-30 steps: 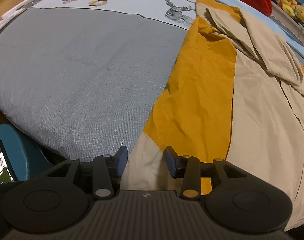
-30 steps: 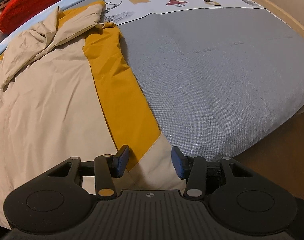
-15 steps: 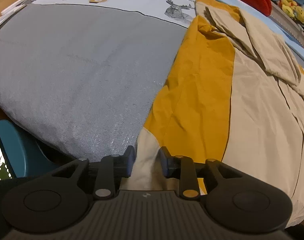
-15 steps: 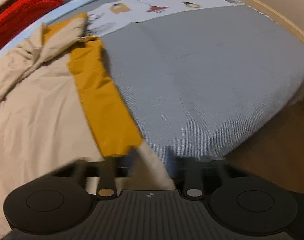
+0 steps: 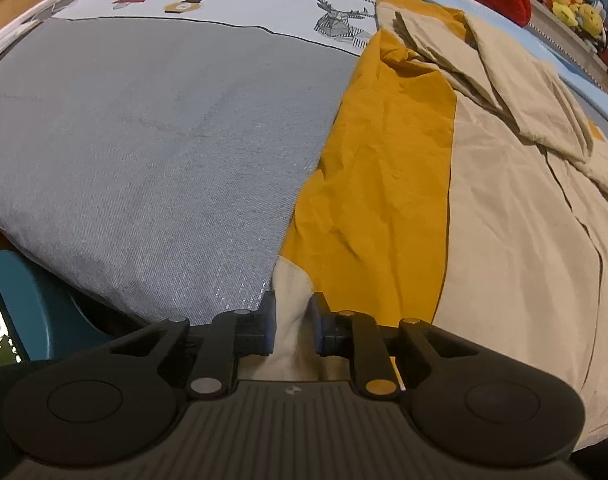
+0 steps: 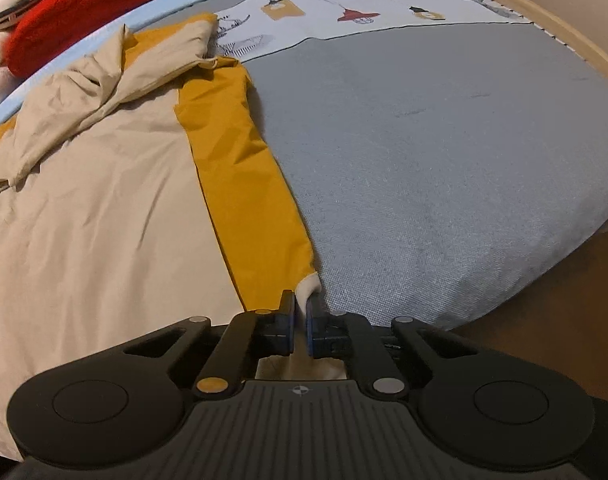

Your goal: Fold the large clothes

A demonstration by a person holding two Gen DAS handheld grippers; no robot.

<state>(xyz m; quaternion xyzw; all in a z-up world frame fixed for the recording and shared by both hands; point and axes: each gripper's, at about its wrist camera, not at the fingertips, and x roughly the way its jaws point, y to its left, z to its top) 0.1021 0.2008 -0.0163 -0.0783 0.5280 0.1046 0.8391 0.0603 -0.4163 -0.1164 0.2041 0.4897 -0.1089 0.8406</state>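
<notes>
A beige and mustard garment (image 5: 484,200) of thin, matt woven cloth is lying creased and softly rumpled on a bed cover (image 5: 144,140) of grey, coarse-woven fabric that is catching faint sparkles of light near the garment's hem. Beyond the garment, a white printed panel (image 5: 232,4) of the cover is looking smoother and flatter. A red cushion (image 6: 80,4) past the garment's collar is looking fuzzy and plush. The left gripper (image 5: 292,322) and right gripper (image 6: 299,326) are showing matt black moulded plastic with a ribbed housing, and blue, rubbery-looking pads (image 6: 289,328) are lining the jaws.
</notes>
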